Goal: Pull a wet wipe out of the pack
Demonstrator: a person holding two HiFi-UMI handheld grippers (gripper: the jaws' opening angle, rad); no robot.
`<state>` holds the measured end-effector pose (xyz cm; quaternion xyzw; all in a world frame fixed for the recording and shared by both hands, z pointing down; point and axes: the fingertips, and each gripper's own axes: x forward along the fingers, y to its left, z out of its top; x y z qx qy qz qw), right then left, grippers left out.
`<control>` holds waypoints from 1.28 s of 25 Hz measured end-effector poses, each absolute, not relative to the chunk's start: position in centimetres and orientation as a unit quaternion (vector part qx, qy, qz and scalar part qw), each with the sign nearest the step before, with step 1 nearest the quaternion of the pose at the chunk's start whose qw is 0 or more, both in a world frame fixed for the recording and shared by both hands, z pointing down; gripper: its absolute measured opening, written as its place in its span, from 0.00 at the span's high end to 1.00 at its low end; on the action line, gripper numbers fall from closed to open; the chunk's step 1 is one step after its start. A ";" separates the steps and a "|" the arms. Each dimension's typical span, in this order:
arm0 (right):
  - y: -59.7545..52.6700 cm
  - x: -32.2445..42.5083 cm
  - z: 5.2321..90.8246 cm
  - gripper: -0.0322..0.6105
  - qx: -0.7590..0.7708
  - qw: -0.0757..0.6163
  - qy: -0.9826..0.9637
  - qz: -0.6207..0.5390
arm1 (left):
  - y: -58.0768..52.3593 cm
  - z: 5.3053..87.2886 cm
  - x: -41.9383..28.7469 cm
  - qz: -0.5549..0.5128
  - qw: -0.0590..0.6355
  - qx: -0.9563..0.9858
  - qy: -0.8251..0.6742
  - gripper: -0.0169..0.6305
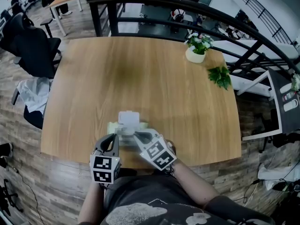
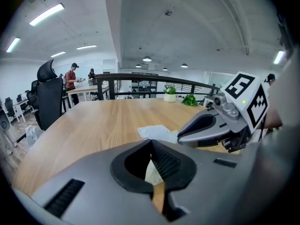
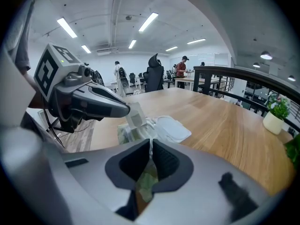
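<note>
The pale green wipe pack [image 1: 112,126] lies near the front edge of the wooden table [image 1: 140,74], its white lid [image 1: 129,117] folded open on the far side. My left gripper [image 1: 116,135] is shut on a pale flap at the pack's left end; that flap [image 3: 136,116] stands upright at its tip. My right gripper [image 1: 133,135] comes in from the right with its jaws closed. In the right gripper view its tips [image 3: 151,142] meet crumpled white wipe [image 3: 142,129] at the pack's opening, with the green pack [image 3: 123,134] beneath and the lid [image 3: 173,128] beyond.
A small potted plant [image 1: 197,48] and a green leafy sprig [image 1: 219,76] sit at the table's far right. A black office chair [image 1: 35,50] stands to the left and a dark railing [image 1: 187,6] runs behind. People stand far off in the room.
</note>
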<state>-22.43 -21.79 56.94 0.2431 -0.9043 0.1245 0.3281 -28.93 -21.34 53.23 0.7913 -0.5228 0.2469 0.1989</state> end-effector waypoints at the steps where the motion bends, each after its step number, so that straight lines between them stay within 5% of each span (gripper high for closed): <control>1: -21.8 -22.3 57.0 0.89 0.243 0.329 -0.904 0.124 | -21.4 53.2 -28.9 0.247 0.199 0.790 -0.525 0.95; 32: -22.0 -17.4 56.9 0.89 0.284 0.330 -0.888 0.149 | -20.9 53.1 -28.3 0.248 0.204 0.781 -0.535 0.95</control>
